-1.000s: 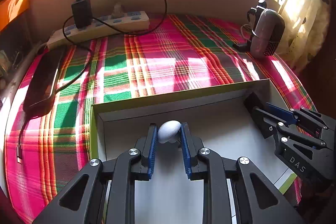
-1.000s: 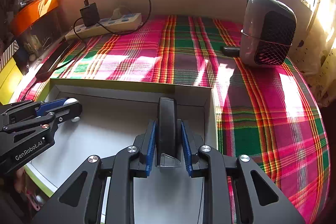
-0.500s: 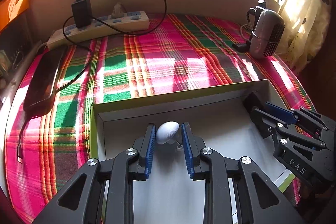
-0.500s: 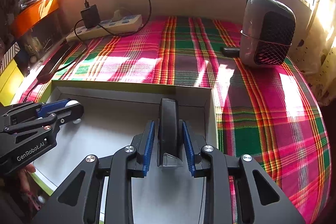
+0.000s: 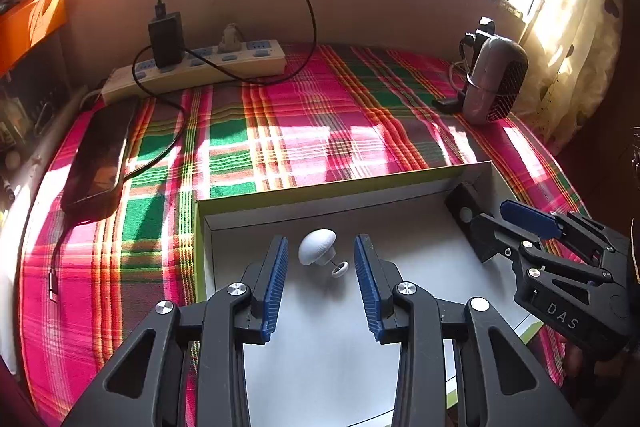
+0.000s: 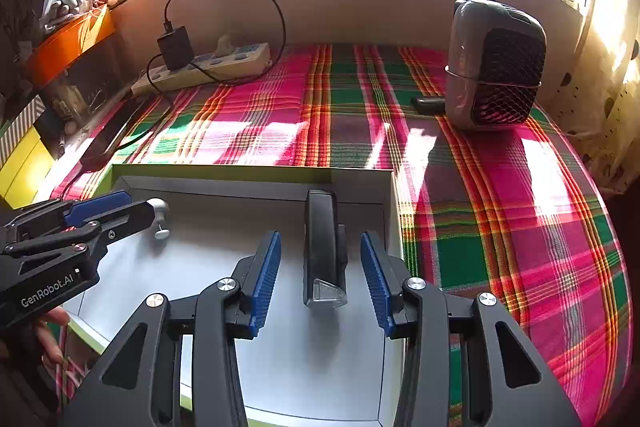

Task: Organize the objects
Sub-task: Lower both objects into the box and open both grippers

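Note:
A small white mushroom-shaped knob [image 5: 318,247] lies on the floor of the shallow white box [image 5: 360,187]. My left gripper [image 5: 321,259] straddles it with jaws opening, pads clear of it on both sides. In the right wrist view a slim black device [image 6: 322,247] with a clear end lies in the same box [image 6: 248,173] near its right wall. My right gripper [image 6: 320,259] has it between the pads without touching, jaws opening. Each gripper shows in the other's view: the right gripper [image 5: 520,223] and the left gripper [image 6: 116,205] beside the knob [image 6: 159,211].
The box sits on a pink and green plaid cloth [image 5: 288,131]. At the back lie a power strip [image 5: 192,67] with a black charger and looped cable, and a dark phone [image 5: 100,155] at the left. A grey heater [image 6: 494,75] stands at the back right.
Both grippers have opened. The left one let go of the white knob, which now lies on the box floor. The right one released the black device, which rests in the box.

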`<state>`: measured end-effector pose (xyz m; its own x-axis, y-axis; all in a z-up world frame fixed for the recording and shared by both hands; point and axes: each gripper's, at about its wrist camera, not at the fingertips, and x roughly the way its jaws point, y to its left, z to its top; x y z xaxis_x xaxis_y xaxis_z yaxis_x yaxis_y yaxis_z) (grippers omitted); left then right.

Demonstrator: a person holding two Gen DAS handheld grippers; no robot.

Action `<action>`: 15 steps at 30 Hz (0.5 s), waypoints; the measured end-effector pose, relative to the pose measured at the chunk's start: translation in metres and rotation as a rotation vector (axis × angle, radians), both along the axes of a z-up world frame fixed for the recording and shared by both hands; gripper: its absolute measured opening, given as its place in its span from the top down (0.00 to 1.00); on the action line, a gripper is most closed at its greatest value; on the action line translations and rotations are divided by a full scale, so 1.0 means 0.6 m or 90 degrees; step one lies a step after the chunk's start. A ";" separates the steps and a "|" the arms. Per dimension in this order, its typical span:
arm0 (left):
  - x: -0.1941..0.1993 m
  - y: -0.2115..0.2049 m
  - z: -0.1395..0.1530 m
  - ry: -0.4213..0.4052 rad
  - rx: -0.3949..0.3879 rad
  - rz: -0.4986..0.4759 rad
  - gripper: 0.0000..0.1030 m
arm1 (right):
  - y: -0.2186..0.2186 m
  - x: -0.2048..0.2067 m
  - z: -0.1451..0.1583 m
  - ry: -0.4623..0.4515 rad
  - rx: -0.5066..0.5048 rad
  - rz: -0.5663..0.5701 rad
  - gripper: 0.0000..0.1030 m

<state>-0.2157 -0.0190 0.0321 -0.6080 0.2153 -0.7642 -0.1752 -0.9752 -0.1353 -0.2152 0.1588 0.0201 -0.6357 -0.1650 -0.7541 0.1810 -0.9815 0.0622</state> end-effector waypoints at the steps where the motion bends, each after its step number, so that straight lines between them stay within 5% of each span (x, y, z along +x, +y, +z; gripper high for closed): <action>1: 0.005 -0.001 0.004 0.004 0.000 0.000 0.68 | 0.001 0.004 0.003 0.003 -0.001 0.000 0.58; 15: 0.105 -0.052 0.034 0.029 0.011 0.022 0.68 | 0.019 0.099 0.036 0.031 -0.013 0.008 0.58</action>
<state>-0.1527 -0.0505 0.0527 -0.6496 0.2066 -0.7316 -0.1474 -0.9783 -0.1454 -0.1561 0.1699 0.0414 -0.6690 -0.1888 -0.7189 0.1968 -0.9777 0.0736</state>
